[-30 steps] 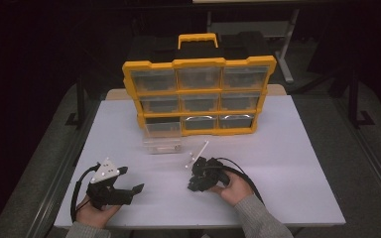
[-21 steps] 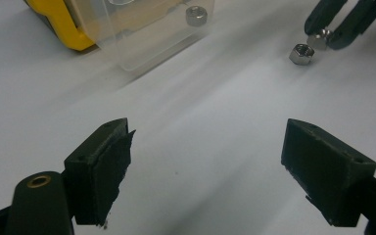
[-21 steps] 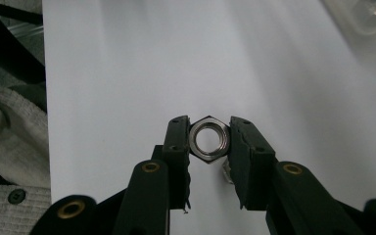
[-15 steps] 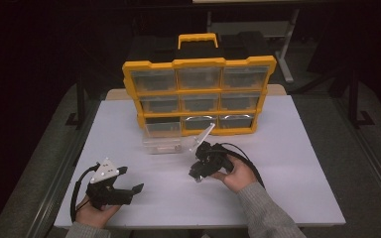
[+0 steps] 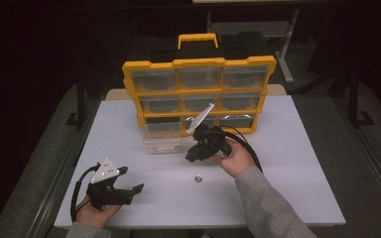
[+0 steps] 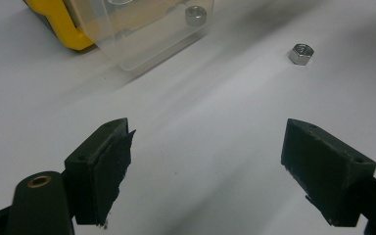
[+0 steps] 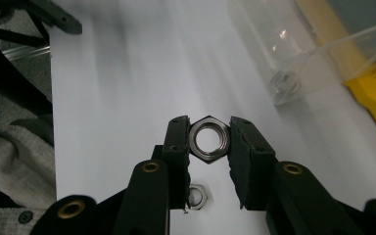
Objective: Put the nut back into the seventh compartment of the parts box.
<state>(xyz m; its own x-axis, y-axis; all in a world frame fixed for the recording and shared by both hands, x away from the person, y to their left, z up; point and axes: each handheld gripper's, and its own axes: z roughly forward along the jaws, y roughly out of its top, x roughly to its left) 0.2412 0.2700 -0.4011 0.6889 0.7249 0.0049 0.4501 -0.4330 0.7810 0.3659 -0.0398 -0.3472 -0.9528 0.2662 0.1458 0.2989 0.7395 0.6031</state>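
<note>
Our right tool pinches a hex nut by its flats above the bench near the clear drawer, left tool wide open and empty; a slack squeeze could drop it short.

Drawer cabinet at far centre of bench. Pulled-out drawer just before it, holding a nut. Loose nut nearer, right of drawer.
</note>
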